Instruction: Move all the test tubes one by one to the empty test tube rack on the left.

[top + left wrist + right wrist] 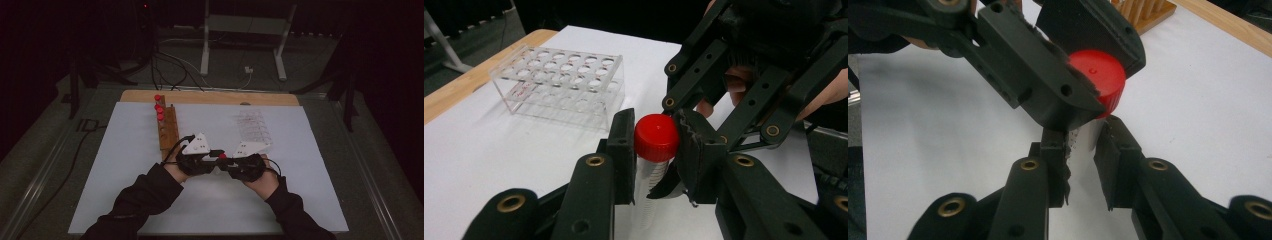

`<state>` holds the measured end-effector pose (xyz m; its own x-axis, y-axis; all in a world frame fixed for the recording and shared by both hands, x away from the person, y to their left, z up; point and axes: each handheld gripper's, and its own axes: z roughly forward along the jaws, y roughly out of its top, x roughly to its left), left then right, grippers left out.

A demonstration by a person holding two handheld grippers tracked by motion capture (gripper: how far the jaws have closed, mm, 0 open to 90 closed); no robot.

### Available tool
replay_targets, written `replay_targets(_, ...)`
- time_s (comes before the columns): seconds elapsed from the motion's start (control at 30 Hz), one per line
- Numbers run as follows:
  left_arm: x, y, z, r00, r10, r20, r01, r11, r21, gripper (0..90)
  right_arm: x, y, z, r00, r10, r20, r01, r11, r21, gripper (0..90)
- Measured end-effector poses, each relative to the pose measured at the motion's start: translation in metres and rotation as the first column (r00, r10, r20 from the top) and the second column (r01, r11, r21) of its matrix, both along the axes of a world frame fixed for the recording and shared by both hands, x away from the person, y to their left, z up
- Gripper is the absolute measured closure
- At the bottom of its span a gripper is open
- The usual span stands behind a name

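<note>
A clear tube [1087, 137] with a red cap [656, 137] is held between both grippers just above the white mat [125, 165], at the middle front. My left gripper [655, 142] is shut on the red cap, one pad on each side of it. My right gripper [1087, 150] is shut on the tube's clear body just below the cap [1103, 75]. In the high view the left gripper [212, 159] and right gripper [229, 162] meet tip to tip, with the cap [222, 156] a red dot between them.
A wooden rack [167, 131] with three red-capped tubes [159, 107] at its far end stands left of centre. A clear plastic rack [559, 82] with several open holes stands at the right [254, 127]. The table's wooden edge [210, 96] runs along the back.
</note>
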<state>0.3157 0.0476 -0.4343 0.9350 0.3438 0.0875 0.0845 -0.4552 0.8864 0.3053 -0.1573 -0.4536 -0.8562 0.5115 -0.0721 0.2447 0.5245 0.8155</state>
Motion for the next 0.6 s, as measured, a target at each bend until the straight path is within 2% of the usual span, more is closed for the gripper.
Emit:
replay_targets(0.17,-0.001,0.001,0.002,0.9999,-0.004,0.015,0.004,0.9999,0.01,71.9,-0.001,0.0,0.001,1.0,0.004,0.002,-0.004,1.0,0.006,75.2)
replay_targets(0.3,-0.001,0.004,0.006,0.9999,0.006,0.01,-0.006,1.0,-0.007,72.1,-0.002,-0.001,0.003,1.0,0.0,0.009,0.0,1.0,0.025,73.8)
replay_targets(0.4,0.0,0.007,0.01,0.9996,0.022,0.018,-0.021,0.9996,-0.016,72.1,-0.004,-0.003,0.006,0.9998,-0.008,0.016,0.007,0.999,0.042,64.4)
replay_targets(0.6,0.004,0.019,0.019,0.9975,0.064,0.03,-0.063,0.9974,-0.036,72.2,-0.008,-0.011,0.011,0.9989,-0.033,0.034,0.031,0.997,0.069,54.0)
